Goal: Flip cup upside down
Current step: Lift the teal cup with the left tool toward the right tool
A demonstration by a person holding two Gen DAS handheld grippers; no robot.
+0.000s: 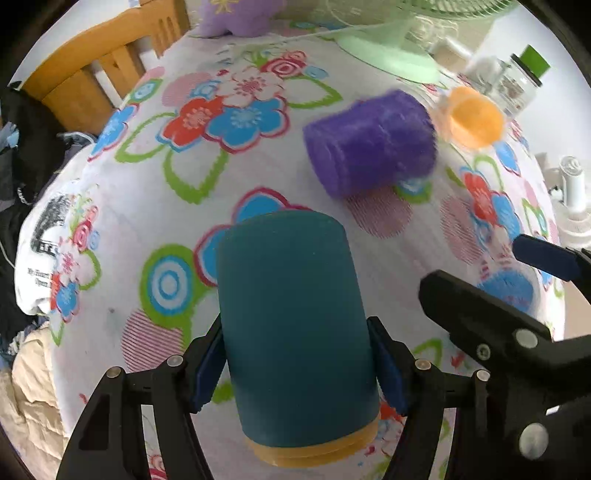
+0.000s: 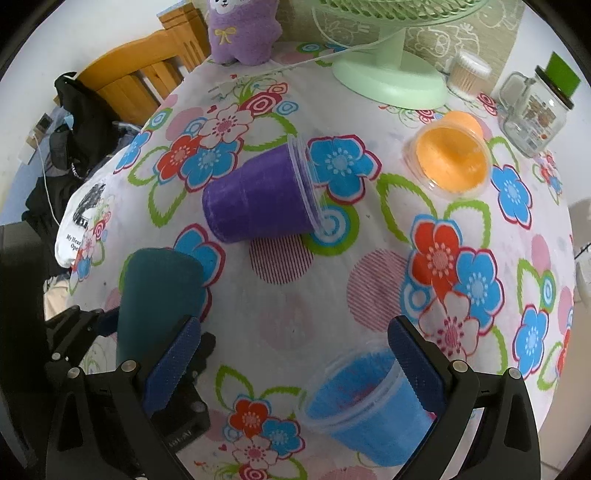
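Observation:
My left gripper (image 1: 297,365) is shut on a teal cup (image 1: 295,325), its closed base pointing away and its rim toward me; it also shows in the right wrist view (image 2: 159,299) at the left. My right gripper (image 2: 291,360) is open above the table, with a blue cup (image 2: 365,402) lying on its side between and below its fingers. The right gripper also shows in the left wrist view (image 1: 517,280). A purple cup (image 2: 258,195) and an orange cup (image 2: 450,158) lie on their sides farther back.
The table carries a floral cloth (image 2: 295,295). At the back stand a green fan base (image 2: 391,81), a purple plush toy (image 2: 243,29), a glass jar with a green lid (image 2: 535,110) and a cotton-swab tub (image 2: 467,75). A wooden chair (image 2: 140,74) stands left.

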